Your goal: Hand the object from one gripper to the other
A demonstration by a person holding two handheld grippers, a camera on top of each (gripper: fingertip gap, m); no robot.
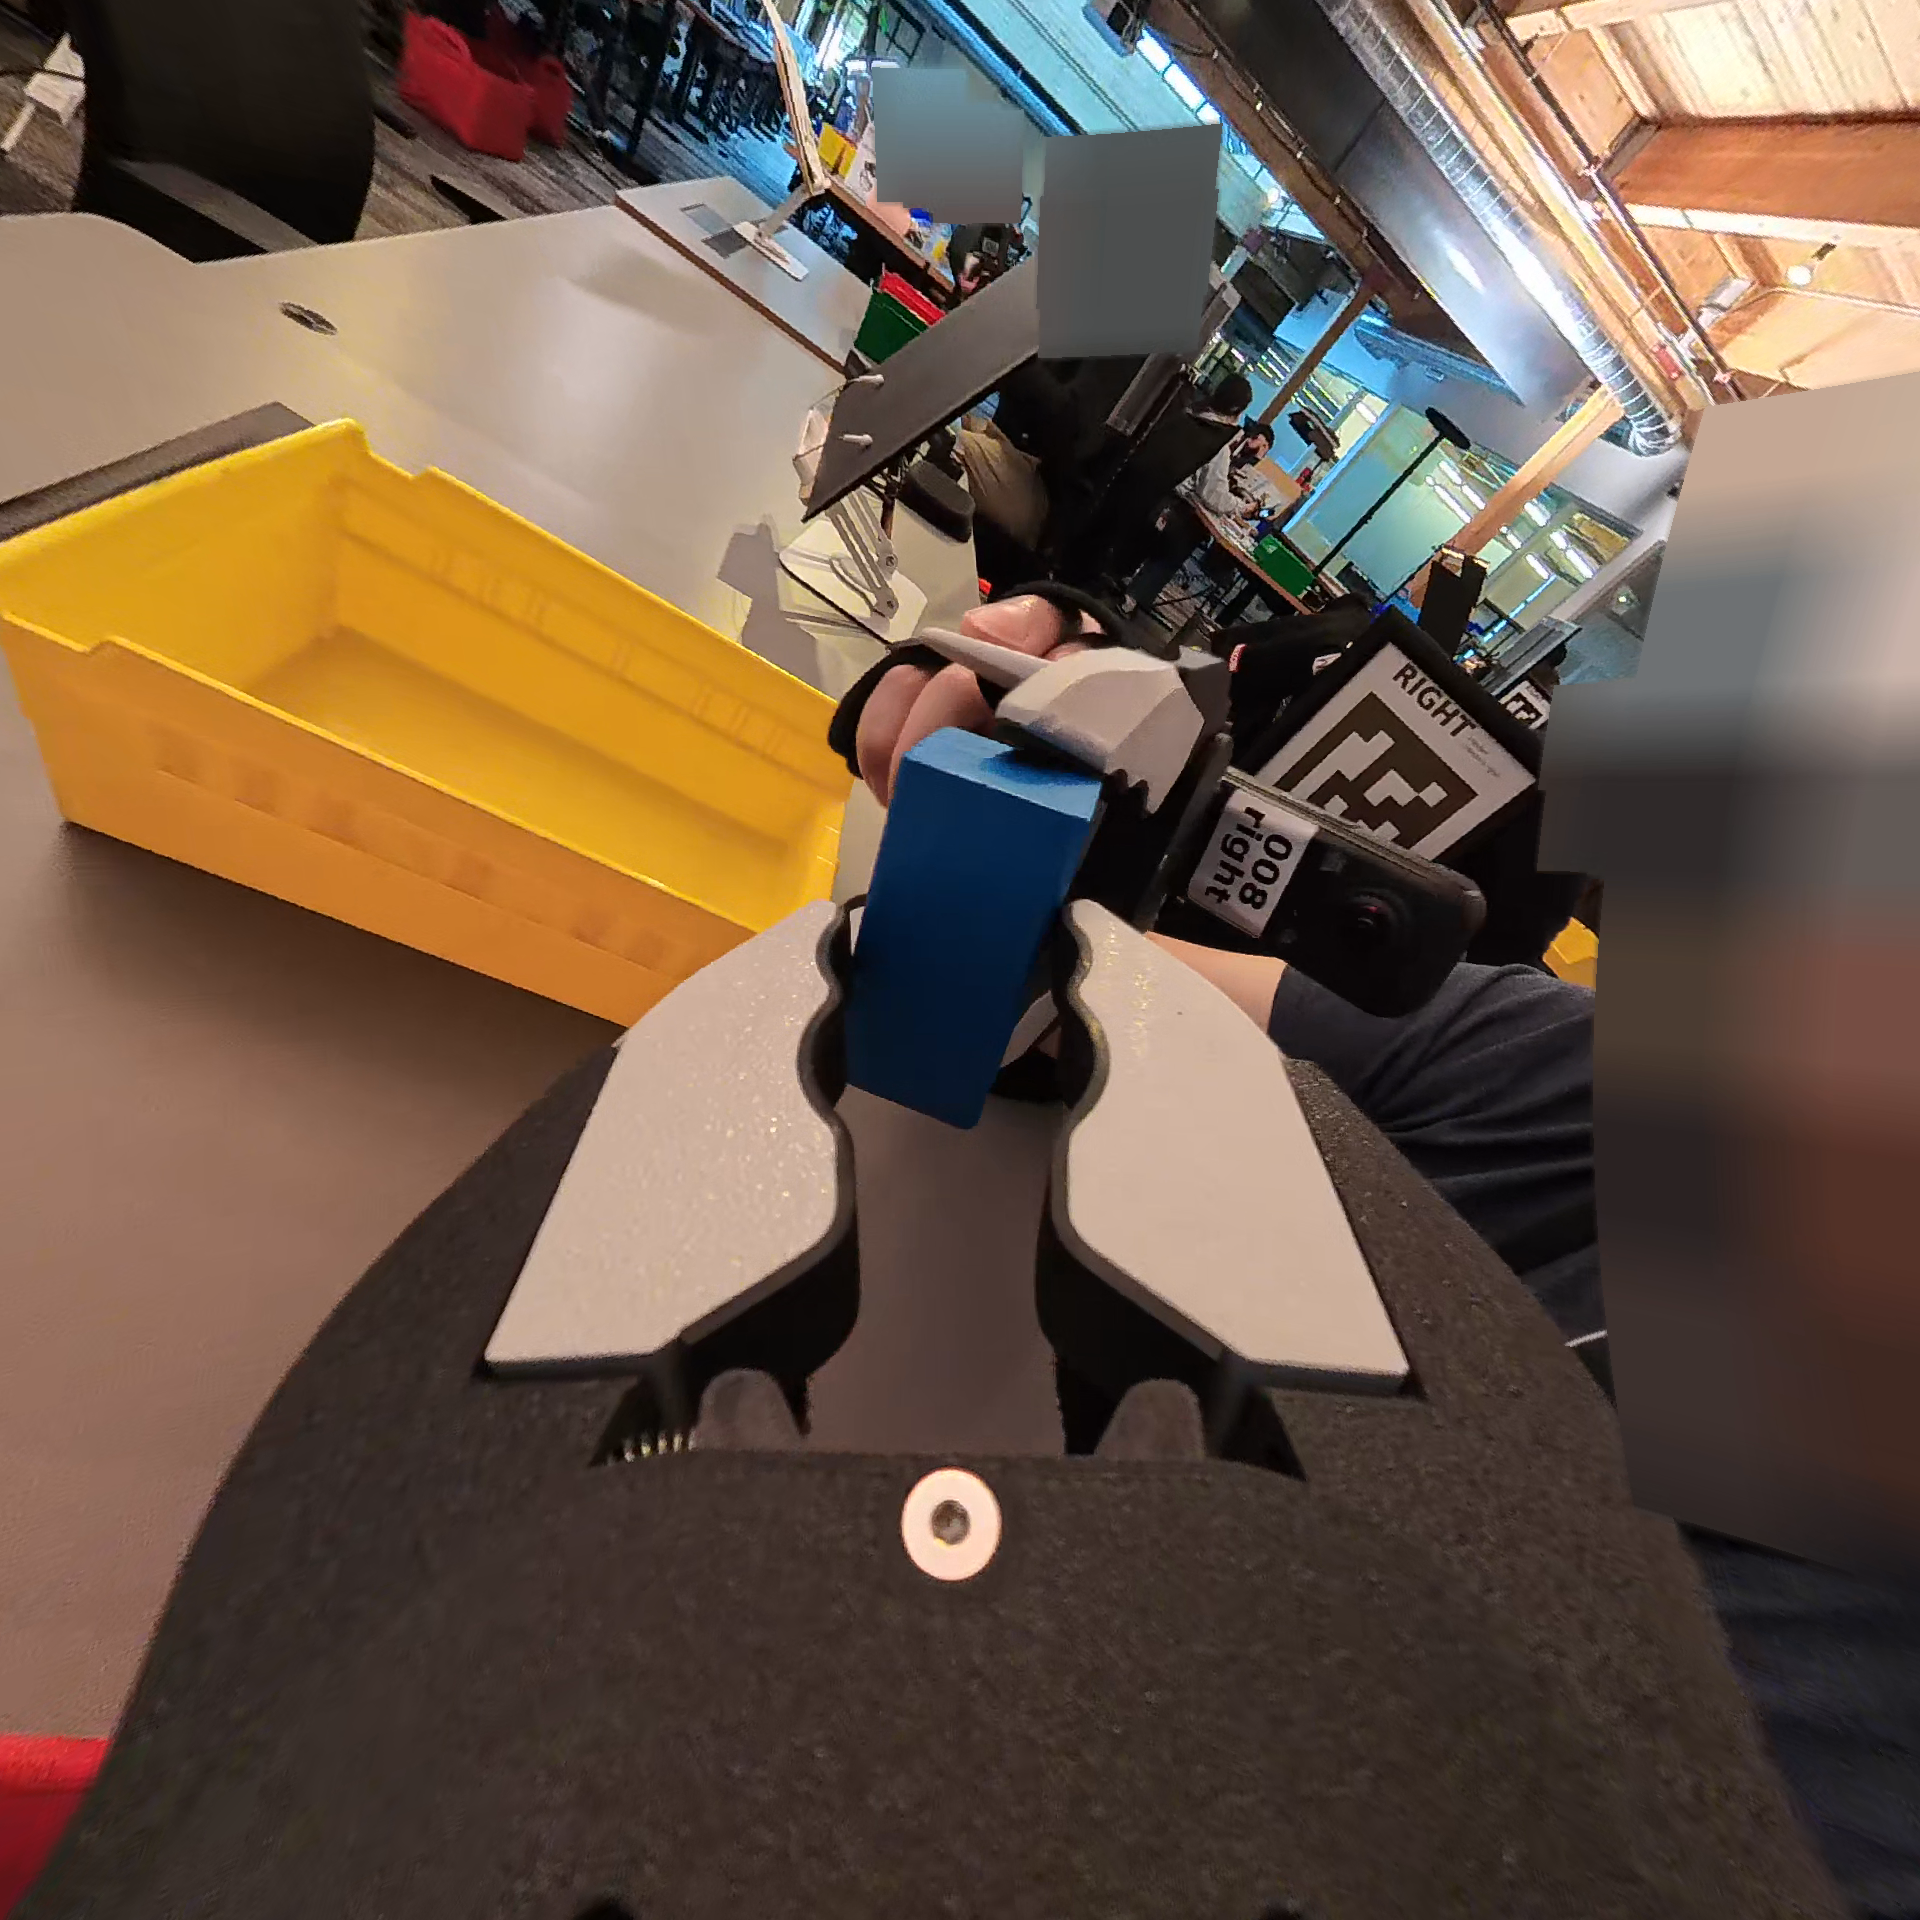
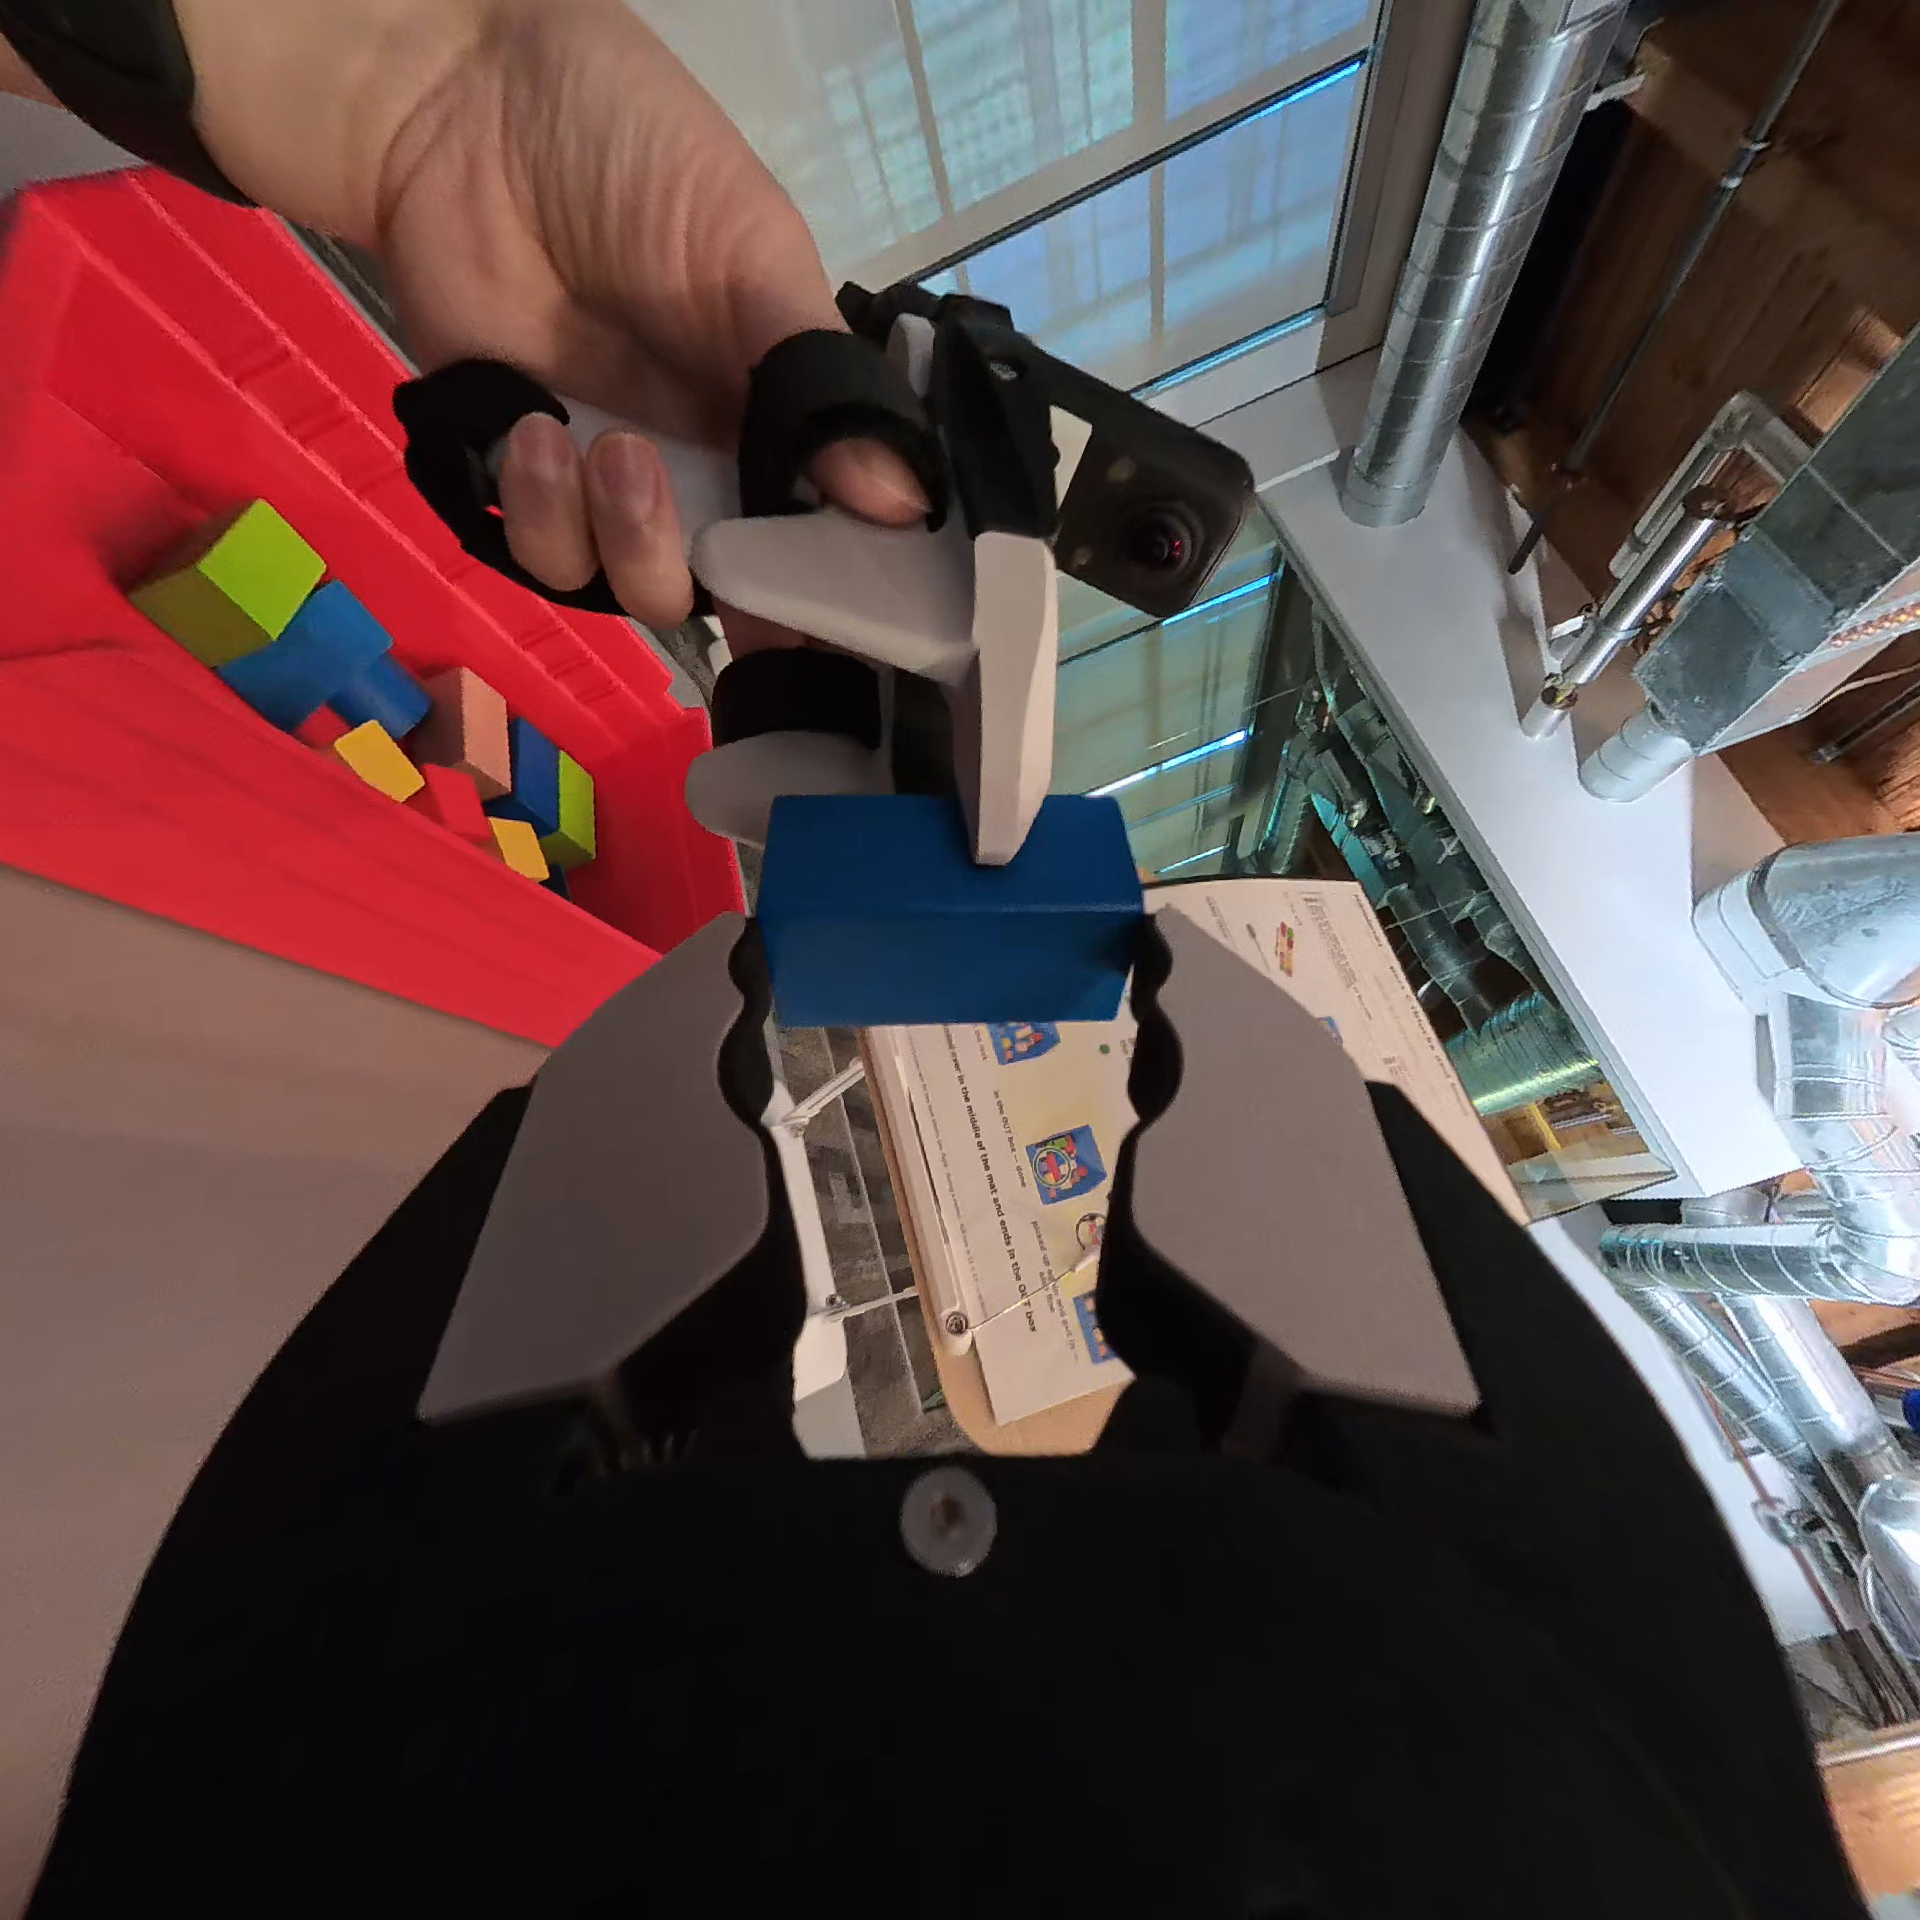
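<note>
Left wrist view: the blue block (image 1: 961,935) stands tilted between the fingertips of the left hand-held gripper (image 1: 951,961), which appears clamped on its lower part, though the right pad's contact is partly hidden. The right hand-held gripper (image 1: 1049,727) touches the block's far end from beyond. A yellow bin (image 1: 343,727) sits open on the bench (image 1: 208,1091) to the left.

Right wrist view: the same block (image 2: 945,920) spans the right hand-held gripper's (image 2: 945,951) tips, gripped by both pads. The left hand-held gripper (image 2: 883,810) also holds it from above. A red bin (image 2: 260,831) at left holds coloured blocks (image 2: 343,665).
</note>
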